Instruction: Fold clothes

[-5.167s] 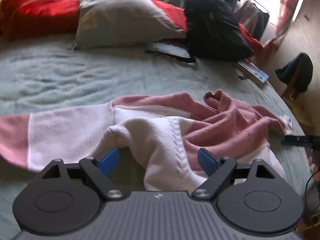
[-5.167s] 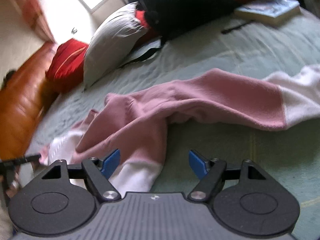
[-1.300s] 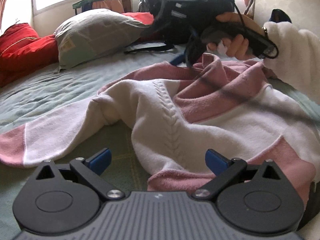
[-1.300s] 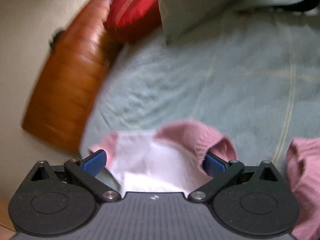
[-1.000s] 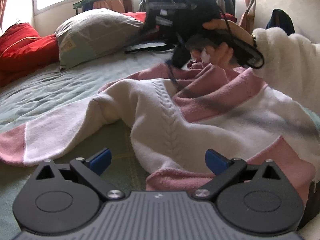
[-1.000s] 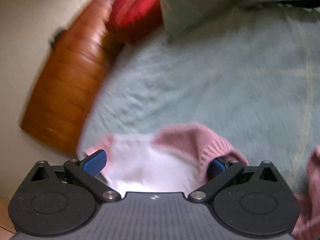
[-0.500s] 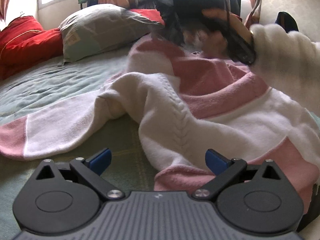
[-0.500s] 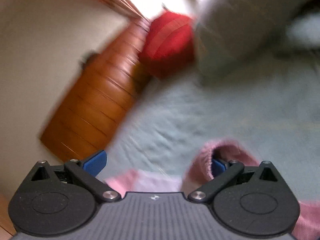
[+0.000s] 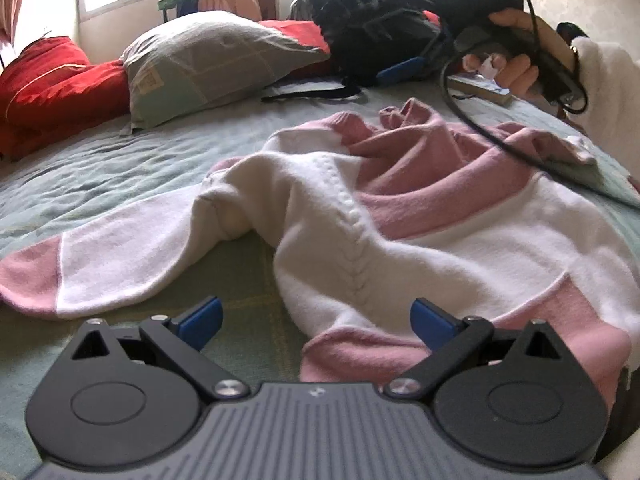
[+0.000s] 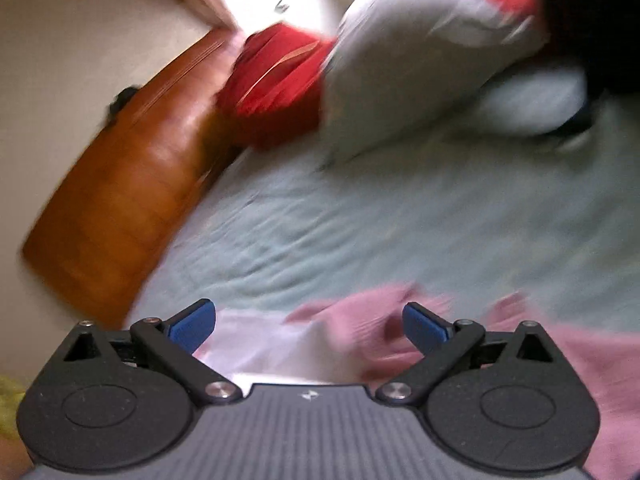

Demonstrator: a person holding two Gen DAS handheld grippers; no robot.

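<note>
Sweater [image 9: 400, 216], pink and white, lies rumpled on the green bedspread [image 9: 100, 176], one sleeve [image 9: 100, 264] stretched flat to the left. Half a second ago its collar hung lifted from the right hand-held gripper [image 10: 308, 324]; now that gripper's fingers stand apart and empty above the fallen cloth, its view blurred. The left hand-held gripper [image 9: 316, 316] hovers spread wide just short of the hem, gripping nothing. So the sweater looks released after a shake-out, barely flatter; folding has not begun. A grey pillow [image 9: 208, 60] lies beyond.

A grey pillow [image 9: 216, 60] leans beside red cushions [image 9: 48, 80] and a black bag [image 9: 372, 24].
</note>
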